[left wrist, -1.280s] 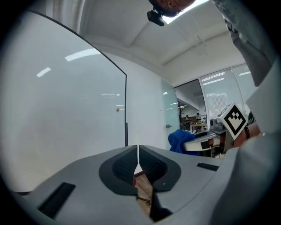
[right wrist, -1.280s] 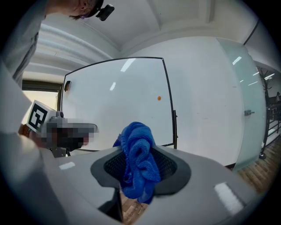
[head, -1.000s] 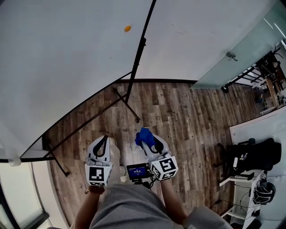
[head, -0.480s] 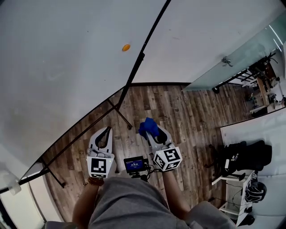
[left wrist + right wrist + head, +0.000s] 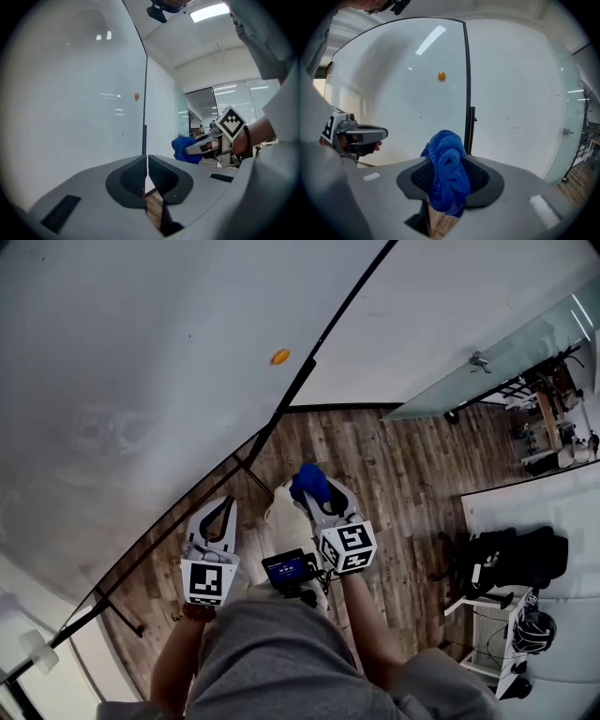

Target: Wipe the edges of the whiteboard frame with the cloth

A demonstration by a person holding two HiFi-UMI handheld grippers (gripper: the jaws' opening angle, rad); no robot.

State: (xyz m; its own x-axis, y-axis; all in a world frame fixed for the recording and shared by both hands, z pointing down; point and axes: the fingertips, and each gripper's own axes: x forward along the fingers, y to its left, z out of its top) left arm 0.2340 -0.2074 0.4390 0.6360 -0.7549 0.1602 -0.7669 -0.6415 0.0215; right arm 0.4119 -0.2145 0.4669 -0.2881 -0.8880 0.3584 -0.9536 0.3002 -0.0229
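The right gripper [image 5: 315, 489] has its fingers clamped on the blue cloth [image 5: 448, 176]. The cloth is bunched into a thick roll that stands up between the jaws and pokes out past their tips. In the head view the cloth hangs over the wooden floor [image 5: 394, 460], near the lower right corner of the whiteboard [image 5: 141, 352] and clear of it.

The whiteboard frame [image 5: 144, 139] is a thin dark strip. In the right gripper view its right edge rises just behind the cloth and to the right of it, with no contact visible.

A small orange magnet [image 5: 279, 356] sits on the board's white face, close to that right edge.

The left gripper [image 5: 218, 509] is held beside the right one, lower along the board's bottom edge. Its fingers are pressed together at the tips, with only a sliver of floor showing in the slit below them.

A small screen [image 5: 289, 568] sits at the person's waist, between the two grippers.
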